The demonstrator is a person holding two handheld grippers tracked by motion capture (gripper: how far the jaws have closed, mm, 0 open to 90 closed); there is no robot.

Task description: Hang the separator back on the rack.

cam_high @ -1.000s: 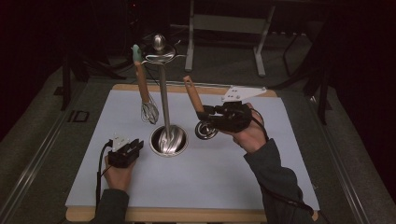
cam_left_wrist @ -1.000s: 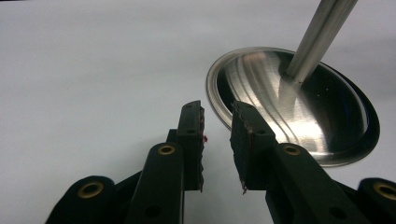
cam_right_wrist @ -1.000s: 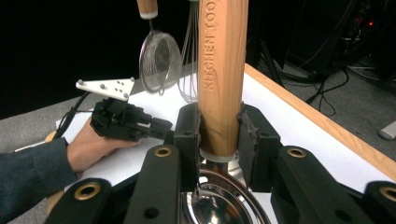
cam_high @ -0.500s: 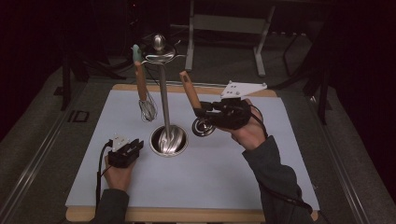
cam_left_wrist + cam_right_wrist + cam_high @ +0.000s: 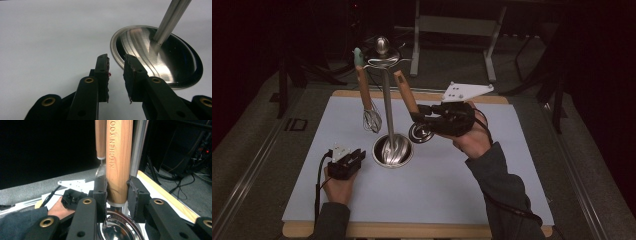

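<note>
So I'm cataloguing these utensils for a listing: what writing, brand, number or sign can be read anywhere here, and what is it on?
"KITCHEN TOO": engraved lengthwise on the wooden handle between the right gripper's jaws; the frame's top edge cuts the rest off.
Whisk, stand, mat, left gripper: no writing seen.
Floor marking left of the table: too small to read.

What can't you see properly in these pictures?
- Wooden-handled tool in the right tongs: the right gripper view's top edge cuts off its top, and the tongs hide most of its metal head.
- Stand's pole: cut off by the left gripper view's top edge.
- Whisk: its wires are too small and dim in the high view.
- Left tongs: the gripper body covers them in the high view.
</note>
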